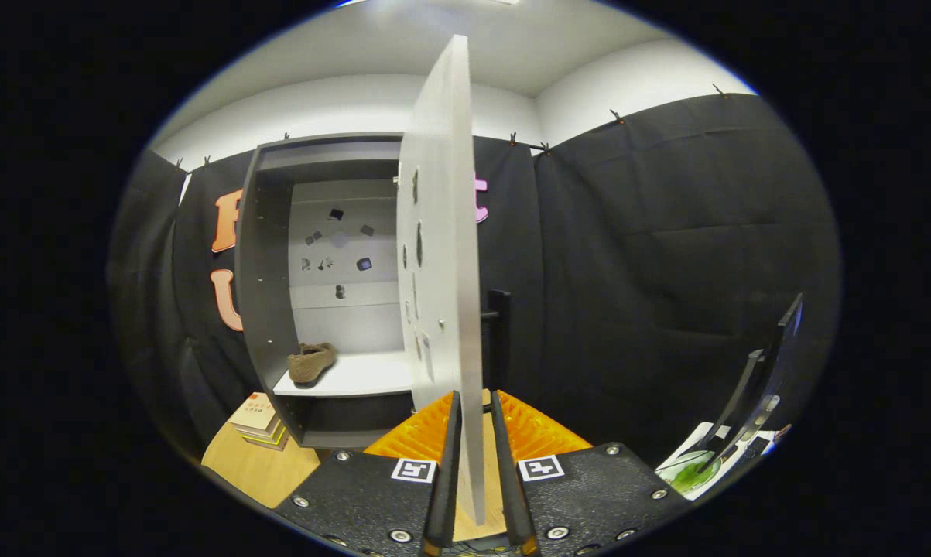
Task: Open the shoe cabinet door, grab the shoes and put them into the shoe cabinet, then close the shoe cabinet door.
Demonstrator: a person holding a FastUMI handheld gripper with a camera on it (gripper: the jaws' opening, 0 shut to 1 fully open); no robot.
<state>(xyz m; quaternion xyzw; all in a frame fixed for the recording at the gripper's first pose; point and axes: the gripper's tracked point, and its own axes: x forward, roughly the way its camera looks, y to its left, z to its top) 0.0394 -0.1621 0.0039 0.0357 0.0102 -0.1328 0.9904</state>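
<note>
On the cabinet (268,271) shelf, shoe (311,361) stowed; gripper (474,406) pinching door (442,232) edge, swinging shut next.

The open cabinet door (442,232) stands edge-on, so it blocks the right part of the shoe cabinet (279,271) behind it. The shelf (357,375) and back panel just run out of sight there. Only one shoe (311,361) is visible on that shelf, at its left end, and it's too small to make out much detail. The dark bits stuck on the back panel are too tiny to identify. The door's handle (498,325) peeks out past the door's right edge, mostly hidden. The claw (474,464) straddles the door's bottom edge, but whether its fingers actually press on it is hard to call, probably not. Left of the cabinet's base, a stack of books (260,422) is partly cut off.
</note>
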